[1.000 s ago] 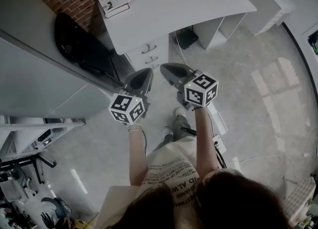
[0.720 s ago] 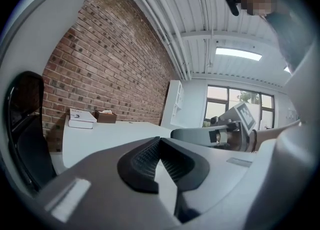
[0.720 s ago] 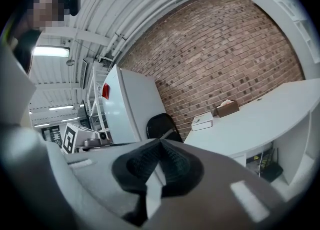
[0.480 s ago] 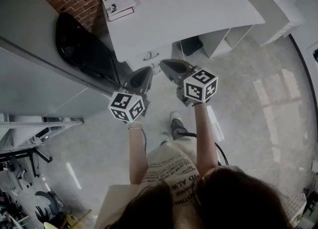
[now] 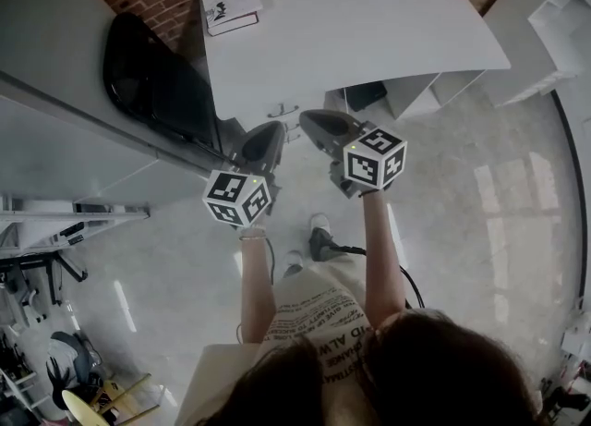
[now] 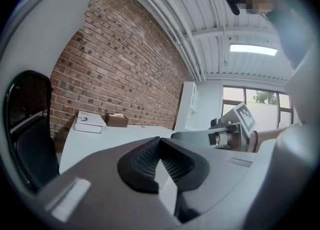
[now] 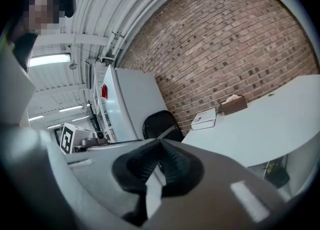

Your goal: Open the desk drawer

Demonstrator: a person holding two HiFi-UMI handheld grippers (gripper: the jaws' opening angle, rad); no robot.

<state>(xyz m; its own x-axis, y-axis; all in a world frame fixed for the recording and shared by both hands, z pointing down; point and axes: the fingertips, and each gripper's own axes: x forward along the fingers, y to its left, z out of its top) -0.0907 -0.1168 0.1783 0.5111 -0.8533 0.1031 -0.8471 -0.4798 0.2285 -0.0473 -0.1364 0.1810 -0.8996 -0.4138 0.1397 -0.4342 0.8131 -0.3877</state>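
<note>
Desk drawer (image 5: 280, 114) sits shut under the white desk's (image 5: 369, 27) near edge, toward its left corner. Left gripper (image 5: 268, 133) and right gripper (image 5: 312, 122) hover near it, jaws closed on nothing.

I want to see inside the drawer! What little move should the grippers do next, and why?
Probably ease the right gripper forward to the drawer handle. The drawer looks closed, and the right gripper and left gripper are both shut, empty and not yet at the desk.
</note>
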